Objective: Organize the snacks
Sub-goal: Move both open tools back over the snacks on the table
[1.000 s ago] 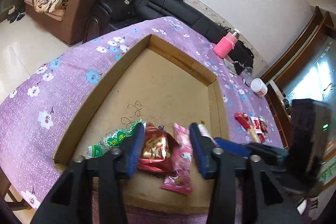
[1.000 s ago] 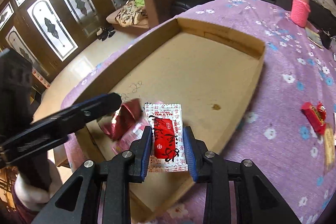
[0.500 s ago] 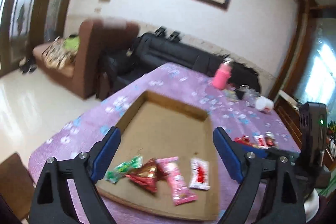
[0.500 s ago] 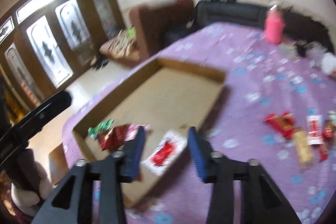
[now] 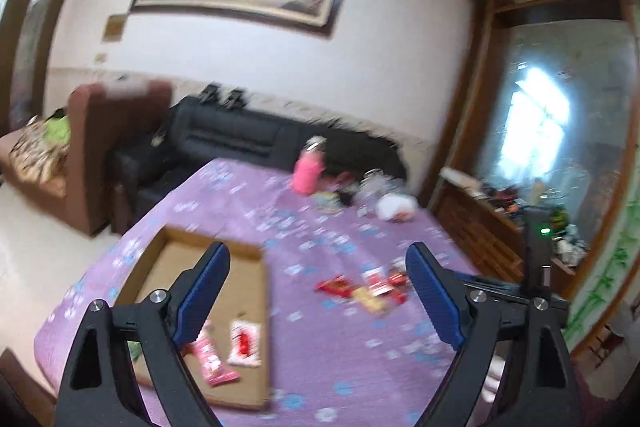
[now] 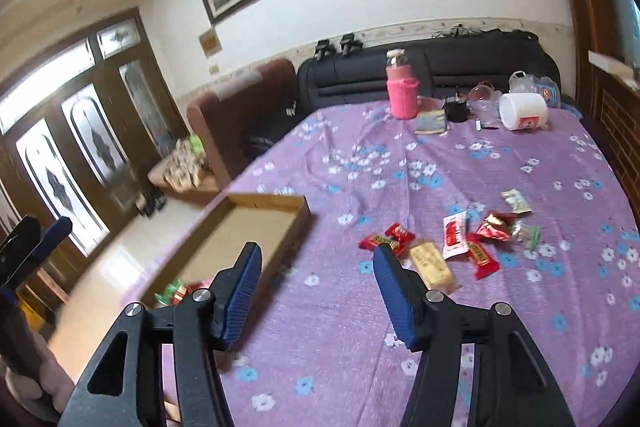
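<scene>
Viewed over a purple flowered tablecloth (image 6: 460, 155). Left gripper (image 5: 316, 291) held above the table, jaws spread wide, nothing between them. Right gripper (image 6: 316, 291) likewise empty, jaws still opening. Shallow cardboard tray (image 6: 276, 203) at the table's left edge, with a pink packet (image 5: 212, 363) and a white-and-red packet (image 5: 244, 343) lying inside. Loose pile of wrapped snacks (image 6: 468, 243) scattered on the cloth, well apart from the tray.

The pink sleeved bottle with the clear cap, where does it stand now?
In the right wrist view the pink sleeved bottle stands upright at the far edge of the purple flowered tablecloth, before the black sofa.
</scene>
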Available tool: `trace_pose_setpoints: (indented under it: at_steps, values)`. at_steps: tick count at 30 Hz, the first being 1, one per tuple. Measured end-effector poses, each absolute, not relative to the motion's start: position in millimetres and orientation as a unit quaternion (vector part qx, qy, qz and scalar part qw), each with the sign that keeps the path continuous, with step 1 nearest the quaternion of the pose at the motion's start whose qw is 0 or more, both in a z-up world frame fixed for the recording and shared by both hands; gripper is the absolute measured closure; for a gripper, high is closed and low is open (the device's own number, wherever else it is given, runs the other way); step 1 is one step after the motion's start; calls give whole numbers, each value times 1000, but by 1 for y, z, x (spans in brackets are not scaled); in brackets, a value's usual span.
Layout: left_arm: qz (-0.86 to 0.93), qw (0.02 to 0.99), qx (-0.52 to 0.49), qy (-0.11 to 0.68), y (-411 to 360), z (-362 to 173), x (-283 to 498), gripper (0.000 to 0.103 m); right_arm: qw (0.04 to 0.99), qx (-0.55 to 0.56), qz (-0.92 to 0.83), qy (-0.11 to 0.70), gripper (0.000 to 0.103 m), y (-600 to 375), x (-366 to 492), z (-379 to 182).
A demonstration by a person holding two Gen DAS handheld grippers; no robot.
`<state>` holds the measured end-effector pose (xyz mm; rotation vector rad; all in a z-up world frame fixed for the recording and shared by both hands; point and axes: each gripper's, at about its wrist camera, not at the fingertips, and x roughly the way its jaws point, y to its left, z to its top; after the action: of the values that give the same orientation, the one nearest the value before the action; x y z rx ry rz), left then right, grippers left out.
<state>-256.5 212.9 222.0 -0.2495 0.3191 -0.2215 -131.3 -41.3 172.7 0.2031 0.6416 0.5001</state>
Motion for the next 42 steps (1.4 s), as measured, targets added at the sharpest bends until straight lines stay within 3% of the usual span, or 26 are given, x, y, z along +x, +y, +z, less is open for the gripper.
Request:
trace_pose_setpoints:
  at_steps: [12, 18, 22, 30, 34, 42]
  values:
    - [-128, 985, -65, 95, 186, 398, -271, 8, 931, 117, 231, 258, 32, -102, -144, 349]
    - [-119, 985, -74, 103, 195, 424, -243, 2, 945, 99, 170, 261, 22, -129, -134, 393]
    - [-135, 975, -91, 151, 193, 378, -204, 2, 943, 94, 151, 280, 22, -139, -115, 354]
    - [-143, 956, -102, 235, 165, 253, -113, 2, 920, 63, 143, 360, 22, -116, -53, 175]
    - [-149, 941, -137, 272, 164, 191, -71, 2, 907, 70, 152, 387, 22, -105, -33, 114]
    - [-129, 909, -170, 358, 169, 99, -12, 2, 895, 85, 159, 407, 26, -109, -5, 59]
